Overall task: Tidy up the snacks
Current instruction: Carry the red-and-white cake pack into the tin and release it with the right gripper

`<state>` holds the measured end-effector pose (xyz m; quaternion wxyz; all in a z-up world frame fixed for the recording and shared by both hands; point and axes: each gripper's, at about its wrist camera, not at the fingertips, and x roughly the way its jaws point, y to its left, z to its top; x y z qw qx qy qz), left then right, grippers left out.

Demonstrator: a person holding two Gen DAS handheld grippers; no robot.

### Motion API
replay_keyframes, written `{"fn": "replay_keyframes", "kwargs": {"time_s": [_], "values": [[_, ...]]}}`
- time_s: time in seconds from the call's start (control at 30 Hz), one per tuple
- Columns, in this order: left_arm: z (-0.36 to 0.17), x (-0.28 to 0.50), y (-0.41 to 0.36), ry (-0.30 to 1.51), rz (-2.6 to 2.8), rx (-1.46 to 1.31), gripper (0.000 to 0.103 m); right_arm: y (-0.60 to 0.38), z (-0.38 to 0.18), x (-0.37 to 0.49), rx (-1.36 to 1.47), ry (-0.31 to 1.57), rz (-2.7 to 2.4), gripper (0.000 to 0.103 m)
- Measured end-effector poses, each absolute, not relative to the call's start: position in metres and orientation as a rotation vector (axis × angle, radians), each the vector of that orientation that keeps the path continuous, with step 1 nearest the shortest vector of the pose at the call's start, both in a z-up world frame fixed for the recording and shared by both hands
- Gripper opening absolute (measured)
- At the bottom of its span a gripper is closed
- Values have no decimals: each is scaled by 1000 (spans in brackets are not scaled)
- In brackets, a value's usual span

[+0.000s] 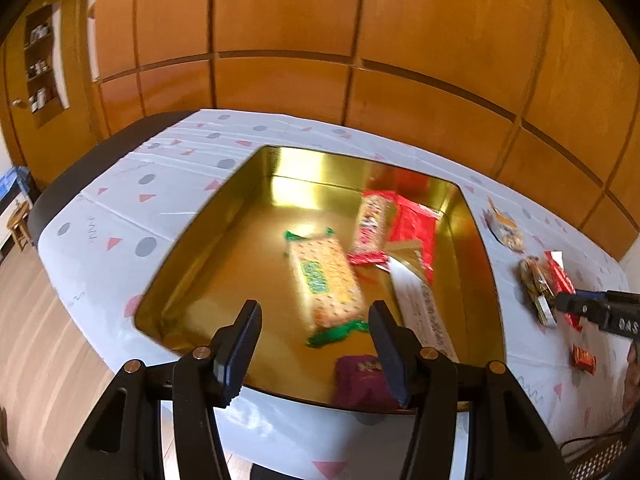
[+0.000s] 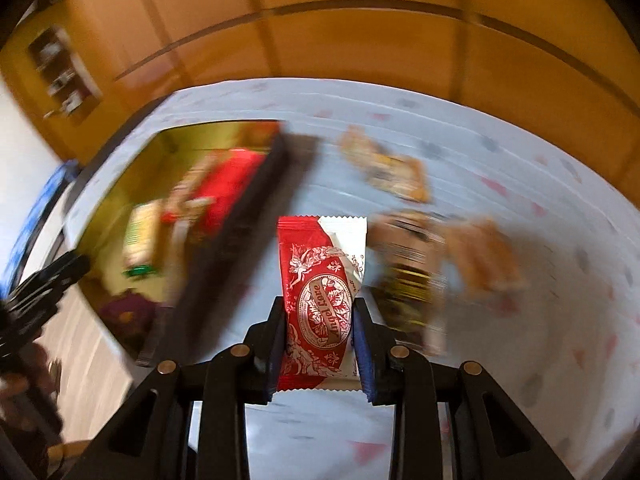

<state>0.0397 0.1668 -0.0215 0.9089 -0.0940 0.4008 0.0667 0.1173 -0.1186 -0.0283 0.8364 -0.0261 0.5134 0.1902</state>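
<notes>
An open gold tin (image 1: 192, 240) sits on the dotted tablecloth. It holds a green-ended cracker pack (image 1: 324, 276), a red-ended pack (image 1: 372, 224), a red packet (image 1: 416, 224), a long white pack (image 1: 420, 312) and a purple packet (image 1: 360, 380). My left gripper (image 1: 314, 308) hovers open over the tin's near side, nothing between its fingers. My right gripper (image 2: 319, 320) is shut on a red-and-white sweet packet (image 2: 320, 280), held above the cloth to the right of the tin (image 2: 120, 184). In the left wrist view that right gripper (image 1: 560, 302) shows at the far right with the packet (image 1: 560, 276).
Loose snacks lie on the cloth right of the tin: a pale packet (image 1: 504, 228), a brown-yellow packet (image 1: 536, 284) and a small orange piece (image 1: 584, 360). Wooden wall panels stand behind the table. The right wrist view is blurred by motion.
</notes>
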Motion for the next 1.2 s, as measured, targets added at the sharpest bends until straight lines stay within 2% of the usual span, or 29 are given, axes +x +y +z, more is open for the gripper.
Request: {"fn": "replay_keyframes", "kwargs": {"time_s": [0.27, 0.57, 0.83, 1.03, 1.1, 1.2], "values": [[-16, 35, 195, 802, 206, -232, 56, -24, -12, 107, -125, 1056, 623, 31], [-22, 36, 198, 816, 205, -235, 56, 42, -48, 104, -268, 1126, 689, 34], [-26, 37, 192, 831, 186, -223, 56, 43, -66, 104, -313, 1140, 673, 35], [-23, 37, 183, 828, 169, -205, 56, 26, -45, 99, -248, 1075, 670, 36], [-21, 36, 180, 823, 162, -198, 56, 21, -39, 96, -226, 1051, 662, 40], [-20, 36, 175, 826, 152, -194, 56, 11, -30, 90, -213, 1016, 642, 42]]}}
